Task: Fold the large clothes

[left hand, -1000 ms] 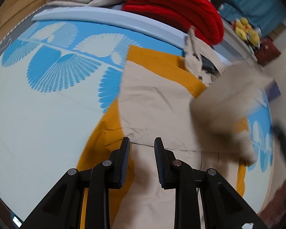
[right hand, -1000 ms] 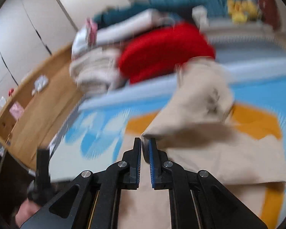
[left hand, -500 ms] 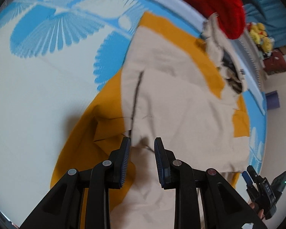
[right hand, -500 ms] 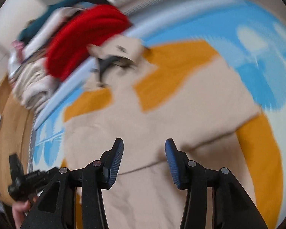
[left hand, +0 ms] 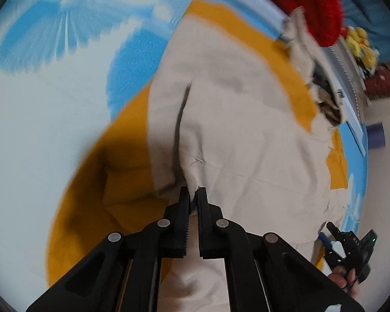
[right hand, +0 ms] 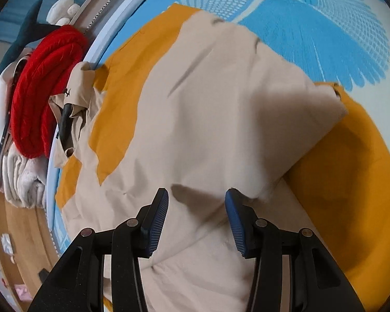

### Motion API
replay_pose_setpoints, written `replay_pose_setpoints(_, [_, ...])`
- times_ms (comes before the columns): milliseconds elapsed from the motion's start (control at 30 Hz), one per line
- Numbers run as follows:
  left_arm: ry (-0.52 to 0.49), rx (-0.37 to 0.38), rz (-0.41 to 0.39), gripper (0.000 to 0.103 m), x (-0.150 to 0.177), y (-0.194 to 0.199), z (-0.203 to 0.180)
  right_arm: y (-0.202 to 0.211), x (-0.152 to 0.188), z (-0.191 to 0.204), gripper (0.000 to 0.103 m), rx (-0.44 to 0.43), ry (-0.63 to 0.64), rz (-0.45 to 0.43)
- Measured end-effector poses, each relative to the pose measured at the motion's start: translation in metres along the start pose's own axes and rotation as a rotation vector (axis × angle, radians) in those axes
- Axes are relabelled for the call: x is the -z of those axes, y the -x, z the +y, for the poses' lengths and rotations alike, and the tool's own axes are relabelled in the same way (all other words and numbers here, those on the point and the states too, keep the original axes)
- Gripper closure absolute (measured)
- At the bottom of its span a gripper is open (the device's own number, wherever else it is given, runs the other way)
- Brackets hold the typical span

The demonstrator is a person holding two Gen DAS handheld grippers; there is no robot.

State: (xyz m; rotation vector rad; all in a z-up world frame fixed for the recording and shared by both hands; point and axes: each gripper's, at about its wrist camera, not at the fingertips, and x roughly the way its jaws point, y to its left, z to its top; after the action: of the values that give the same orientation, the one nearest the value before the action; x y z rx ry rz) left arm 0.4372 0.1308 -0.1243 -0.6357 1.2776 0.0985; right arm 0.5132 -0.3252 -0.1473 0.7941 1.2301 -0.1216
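A large beige garment (left hand: pixel 236 119) lies spread on an orange cloth (left hand: pixel 109 182) over a blue and white patterned mat. My left gripper (left hand: pixel 192 195) is shut on a pinched fold of the beige garment near its edge. The garment also fills the right wrist view (right hand: pixel 210 109), partly folded over itself. My right gripper (right hand: pixel 196 202) is open and empty just above the fabric. The right gripper also shows at the lower right of the left wrist view (left hand: pixel 351 249), held in a hand.
A red knit (right hand: pixel 41 85) and folded pale clothes (right hand: pixel 23 179) are stacked past the mat's far edge (right hand: pixel 111 20). A wooden floor (right hand: pixel 18 234) lies beyond. Yellow toys (left hand: pixel 361 46) sit at the far right.
My left gripper has closed on a fold of the beige garment. My right gripper let go of the garment's flap, opened, and dropped low over the fabric.
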Motion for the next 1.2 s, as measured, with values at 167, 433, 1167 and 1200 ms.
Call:
replay_pose_setpoints(167, [-0.087,-0.015,-0.237,0.101,-0.009,0.055,-0.018,0.005,0.005,0.008,0.093,-0.034,0.001,-0.003])
replay_pose_setpoints(433, [0.026,-0.094,-0.167,0.089,-0.012,0.036,0.005,0.052,0.021,0.039,0.090,0.134,0.163,-0.187])
replay_pose_setpoints(1167, [-0.198,-0.272,-0.137,0.069,0.003,0.017,-0.047,0.037,0.012,0.058,0.061,0.274,0.391,-0.177])
replay_pose_setpoints(1200, [-0.220,-0.268,-0.180,0.066,0.004,0.028,-0.055,0.047,0.015,0.069,0.061,0.279,0.439,-0.225])
